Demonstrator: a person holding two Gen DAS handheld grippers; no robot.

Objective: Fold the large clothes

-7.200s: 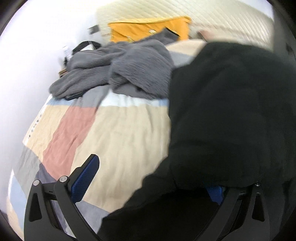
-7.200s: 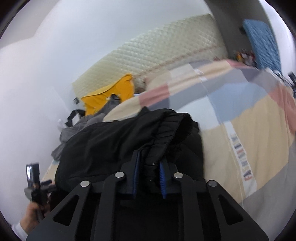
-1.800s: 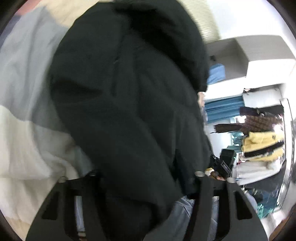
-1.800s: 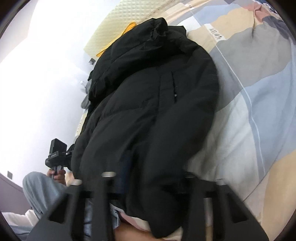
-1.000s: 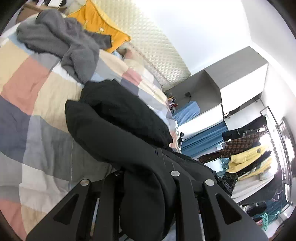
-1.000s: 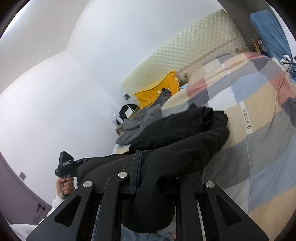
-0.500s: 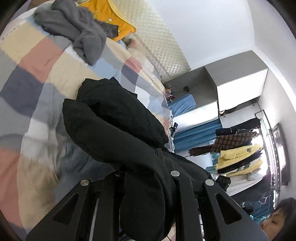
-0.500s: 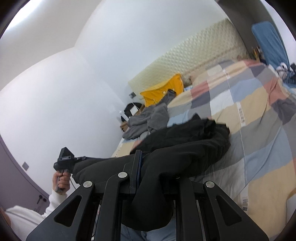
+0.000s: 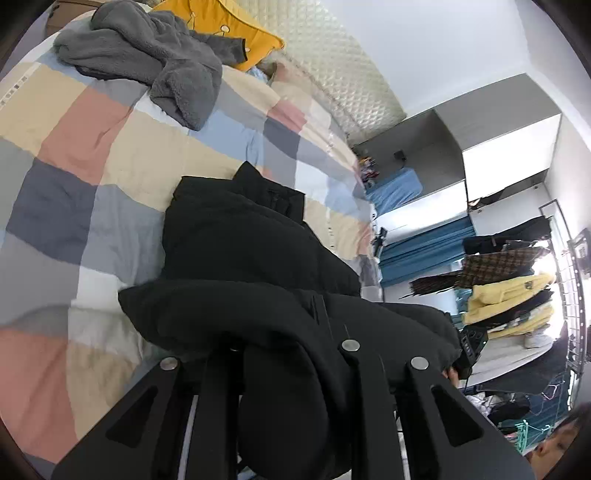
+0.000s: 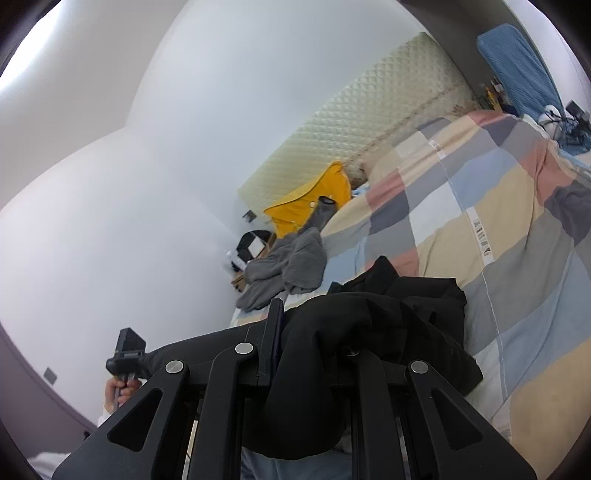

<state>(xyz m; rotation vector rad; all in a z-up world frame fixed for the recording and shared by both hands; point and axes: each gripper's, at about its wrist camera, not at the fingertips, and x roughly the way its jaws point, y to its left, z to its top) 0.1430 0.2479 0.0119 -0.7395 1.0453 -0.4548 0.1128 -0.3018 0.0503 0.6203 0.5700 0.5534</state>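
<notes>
A large black padded jacket [image 9: 243,251] lies partly on the patchwork bed, its near edge lifted off it. My left gripper [image 9: 284,354] is shut on that edge, and black fabric bulges between and over the fingers. My right gripper [image 10: 310,332] is shut on the same jacket [image 10: 406,314] at the other end of the edge, which stretches taut between the two grippers. The other gripper shows at the far left of the right wrist view [image 10: 127,354] and at the right of the left wrist view [image 9: 471,341].
A patchwork duvet [image 9: 92,155] covers the bed. A grey fleece garment [image 9: 155,62] and a yellow garment [image 9: 221,22] lie near the quilted headboard [image 10: 369,125]. A clothes rack [image 9: 517,288] with hanging clothes stands beyond the bed. A white wall [image 10: 129,184] is at the left.
Both grippers have gone from open at the jacket's hem to shut on it and have lifted it. In the last half second they have drawn it a little further toward the bed's foot.
</notes>
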